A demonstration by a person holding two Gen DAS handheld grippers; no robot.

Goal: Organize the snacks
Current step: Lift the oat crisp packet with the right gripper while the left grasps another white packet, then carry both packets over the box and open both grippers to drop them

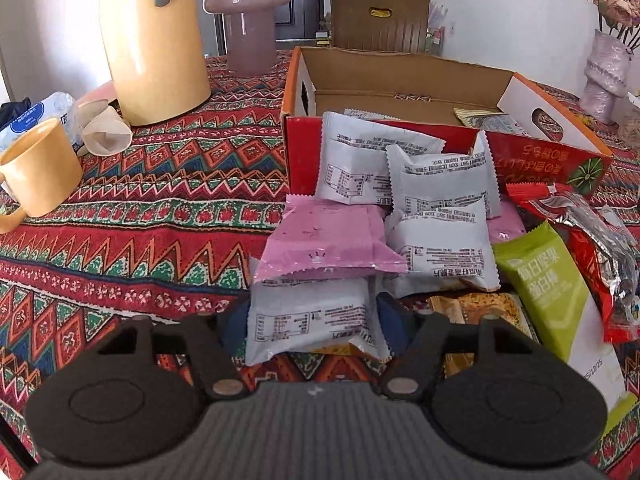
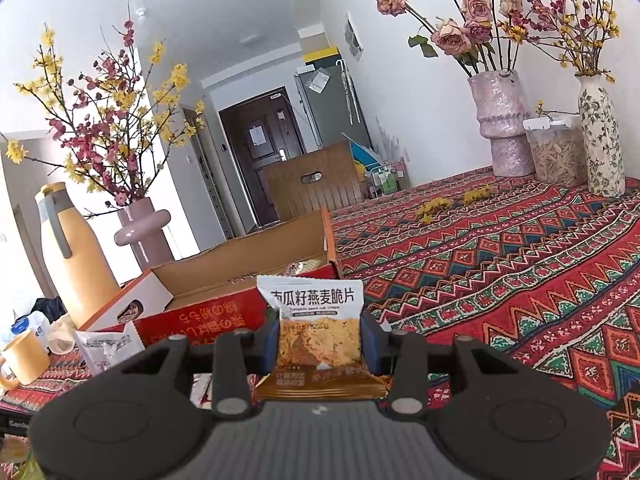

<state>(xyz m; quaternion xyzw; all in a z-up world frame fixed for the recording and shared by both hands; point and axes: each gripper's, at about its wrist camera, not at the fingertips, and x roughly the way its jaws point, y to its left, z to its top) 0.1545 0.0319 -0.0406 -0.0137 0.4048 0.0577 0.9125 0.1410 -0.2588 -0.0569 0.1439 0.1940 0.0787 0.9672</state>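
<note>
left hand-held gripper (image 1: pixel 314 322): pinching a white snack packet (image 1: pixel 310 322) at the near edge of the snack pile, low over the surface (image 1: pixel 140 216) | right hand-held gripper (image 2: pixel 320 344): pinching an oat crisp packet (image 2: pixel 318 332), upright, raised near the open cardboard box (image 2: pixel 224 280) | pile: touches the box's near wall

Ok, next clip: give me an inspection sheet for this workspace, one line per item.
Surface: patterned tablecloth covers the table.
Job's things: open cardboard box; snack packets piled before it.
Clutter: yellow mug, yellow jug, pink vase.
Grippers: left gripper shut on a white packet; right gripper shut on an oat crisp packet, held up.
Cables: nothing seen.
Surroundings: chair, dark door, flower vases.
</note>
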